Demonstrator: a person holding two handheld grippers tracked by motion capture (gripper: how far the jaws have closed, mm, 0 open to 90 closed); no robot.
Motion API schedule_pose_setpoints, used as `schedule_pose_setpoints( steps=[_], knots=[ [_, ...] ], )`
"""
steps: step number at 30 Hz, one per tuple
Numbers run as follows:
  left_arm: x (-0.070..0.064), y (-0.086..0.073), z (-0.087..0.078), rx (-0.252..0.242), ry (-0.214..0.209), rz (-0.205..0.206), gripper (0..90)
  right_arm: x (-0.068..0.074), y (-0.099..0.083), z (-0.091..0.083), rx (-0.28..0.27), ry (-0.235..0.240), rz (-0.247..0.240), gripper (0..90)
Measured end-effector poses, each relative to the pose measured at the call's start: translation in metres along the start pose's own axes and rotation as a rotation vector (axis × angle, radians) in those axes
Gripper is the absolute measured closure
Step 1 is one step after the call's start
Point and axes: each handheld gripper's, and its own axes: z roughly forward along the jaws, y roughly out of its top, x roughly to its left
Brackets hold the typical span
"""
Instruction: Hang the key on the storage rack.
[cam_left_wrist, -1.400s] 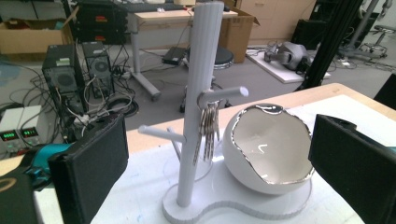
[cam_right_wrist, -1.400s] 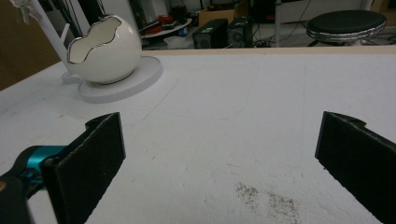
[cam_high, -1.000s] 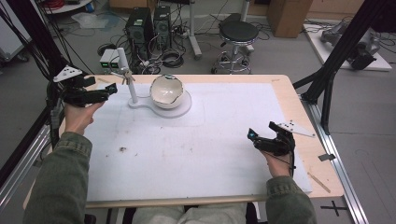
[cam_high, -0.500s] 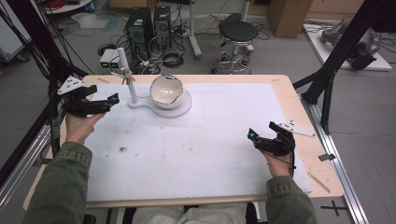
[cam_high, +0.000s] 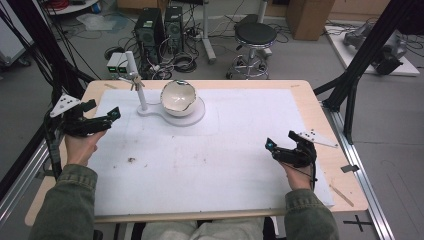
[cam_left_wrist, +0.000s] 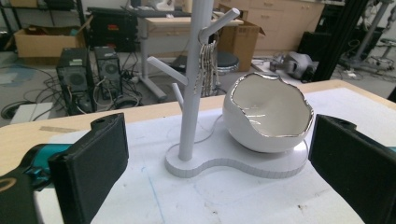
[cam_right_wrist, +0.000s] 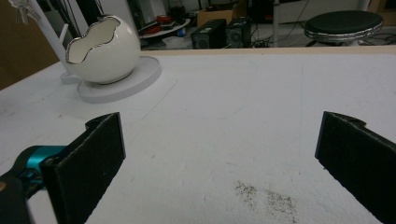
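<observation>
A white egg-shaped bowl (cam_high: 178, 97) with a jagged silver rim sits on a white stand base (cam_high: 196, 116) at the table's back left. A branched white post (cam_high: 137, 86) rises from that base, and a silvery chain (cam_left_wrist: 207, 63) hangs from one branch. My left gripper (cam_high: 109, 117) hovers at the table's left edge, left of the post, open and holding nothing. Its view faces the post (cam_left_wrist: 193, 88) and the bowl (cam_left_wrist: 267, 114) between wide pads (cam_left_wrist: 91, 165). My right gripper (cam_high: 273, 149) rests open at the front right, far from the bowl (cam_right_wrist: 103, 50).
A white mat (cam_high: 215, 150) covers the wooden table, with a dark speck patch (cam_high: 132, 160) front left and another (cam_right_wrist: 268, 198) before the right gripper. Black frame struts (cam_high: 357, 70) stand at both sides. A stool (cam_high: 255, 35) and computer towers (cam_high: 156, 27) stand behind the table.
My left gripper has moved back toward the person, away from the stand, and stays open. The right gripper has not moved.
</observation>
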Motion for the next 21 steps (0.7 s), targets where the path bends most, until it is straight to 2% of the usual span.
schedule_pose_setpoints(
  steps=[3,12,21],
  knots=[
    [0.000,-0.005,-0.009,-0.017,0.021,0.008,5.3,-0.001,0.000,-0.001,0.000,-0.002,0.004,0.6],
    [0.001,-0.016,-0.021,-0.031,0.032,0.026,5.3,-0.002,0.000,-0.001,-0.004,-0.008,0.003,0.6],
    [0.006,-0.032,-0.034,-0.075,0.057,-0.009,5.3,-0.001,0.000,-0.002,-0.002,-0.008,0.005,0.6]
  ],
)
